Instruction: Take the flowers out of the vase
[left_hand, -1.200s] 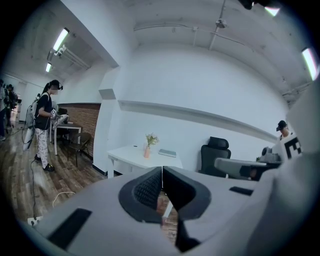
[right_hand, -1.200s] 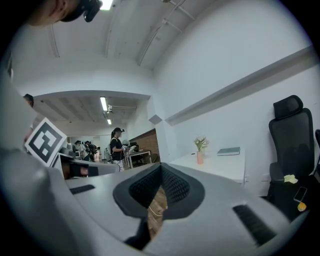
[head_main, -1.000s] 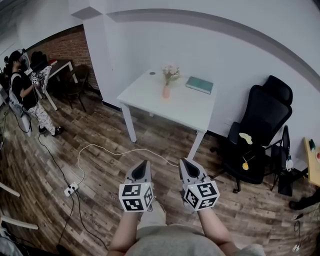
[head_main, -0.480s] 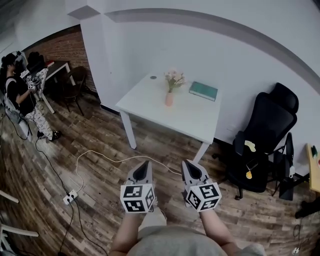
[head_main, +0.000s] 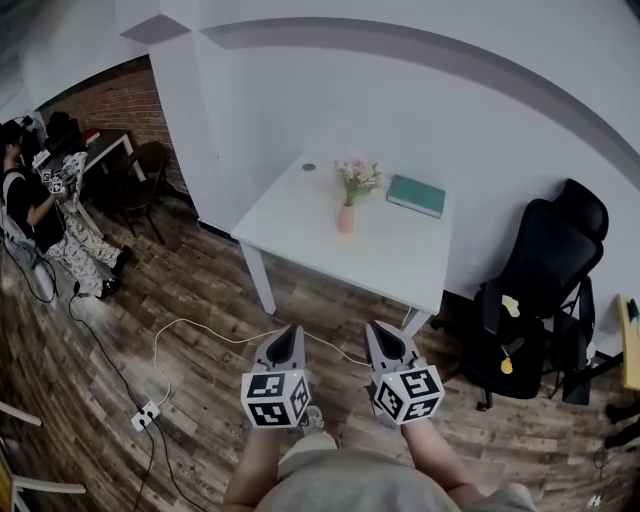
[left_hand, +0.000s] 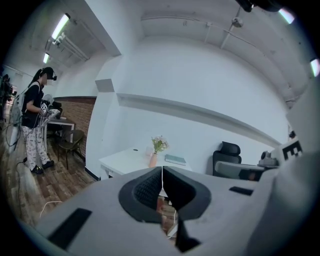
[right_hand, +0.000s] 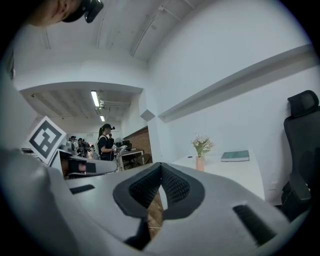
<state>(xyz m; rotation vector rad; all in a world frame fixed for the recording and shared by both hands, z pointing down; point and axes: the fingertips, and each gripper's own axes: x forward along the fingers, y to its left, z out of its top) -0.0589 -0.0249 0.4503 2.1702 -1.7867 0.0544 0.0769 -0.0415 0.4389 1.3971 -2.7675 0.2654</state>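
Both jaw pairs press together, empty: left gripper (head_main: 287, 335) at seven o'clock, right gripper (head_main: 380, 333) at five. The flowers (head_main: 358, 177) stand in the vase (head_main: 345, 218) on the table (head_main: 300, 215) at one.

Pale flowers (head_main: 359, 177) upright in slim pink vase (head_main: 345, 218) on white table (head_main: 300, 215).

Left gripper (head_main: 286, 343) and right gripper (head_main: 382, 340) side by side, jaws closed, both empty
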